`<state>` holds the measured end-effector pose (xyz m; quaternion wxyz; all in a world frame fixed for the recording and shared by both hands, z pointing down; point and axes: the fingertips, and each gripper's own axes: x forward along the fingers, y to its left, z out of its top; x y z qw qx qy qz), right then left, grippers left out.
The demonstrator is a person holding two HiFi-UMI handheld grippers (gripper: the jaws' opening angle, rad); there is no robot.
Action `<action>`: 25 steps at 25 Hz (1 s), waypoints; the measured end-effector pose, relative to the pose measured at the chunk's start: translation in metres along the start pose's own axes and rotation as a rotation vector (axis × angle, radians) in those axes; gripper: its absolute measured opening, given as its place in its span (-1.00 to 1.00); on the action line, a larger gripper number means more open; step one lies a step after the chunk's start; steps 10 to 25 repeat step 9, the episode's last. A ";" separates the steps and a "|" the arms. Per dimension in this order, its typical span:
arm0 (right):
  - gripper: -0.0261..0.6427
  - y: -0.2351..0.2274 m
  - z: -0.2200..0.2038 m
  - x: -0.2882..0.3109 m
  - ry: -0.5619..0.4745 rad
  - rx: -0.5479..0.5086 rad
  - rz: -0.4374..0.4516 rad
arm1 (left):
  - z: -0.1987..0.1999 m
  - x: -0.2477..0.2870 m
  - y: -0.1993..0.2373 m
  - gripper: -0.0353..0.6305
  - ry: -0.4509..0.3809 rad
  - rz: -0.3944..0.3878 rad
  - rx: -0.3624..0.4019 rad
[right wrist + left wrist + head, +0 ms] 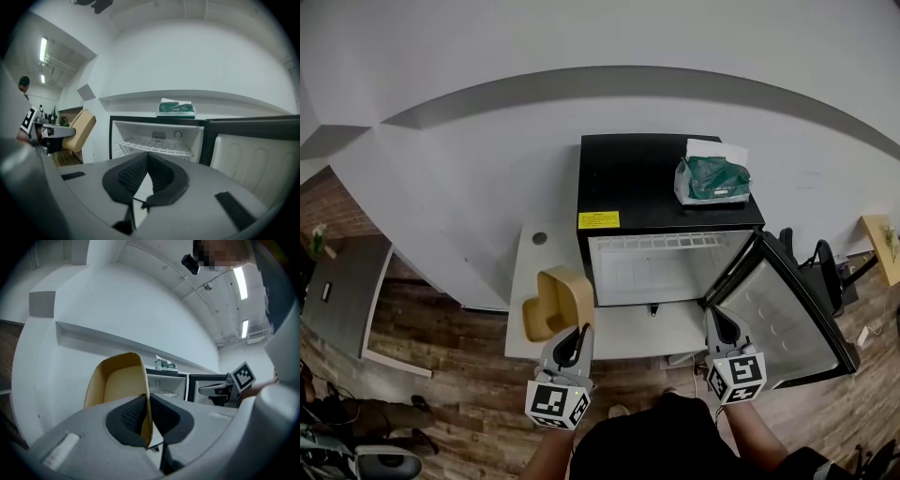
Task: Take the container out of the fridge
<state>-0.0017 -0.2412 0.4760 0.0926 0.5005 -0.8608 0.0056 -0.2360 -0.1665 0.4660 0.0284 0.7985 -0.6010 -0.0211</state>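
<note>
Tan container (555, 302); black fridge (633, 178) outside, white liner (647, 272) inside and on the door (773, 319), yellow label (598, 220) on its front; green-and-white packet (712, 178); grey left gripper (577, 337) and right gripper (719, 324) with black pads (133, 176), black-and-white square markers (555, 403); white wall (487, 56); brown plank-patterned floor (450, 375)

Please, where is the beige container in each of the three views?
Head view: container left of the fridge, in the left gripper.
Left gripper view: container at centre, between the jaws.
Right gripper view: container at far left, mid-height.
Shared landmark: the green pack on the fridge.
</note>
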 end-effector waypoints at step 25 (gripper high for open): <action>-0.93 0.002 -0.003 0.006 0.014 0.006 0.013 | 0.001 0.005 0.004 -0.81 0.009 -0.009 0.017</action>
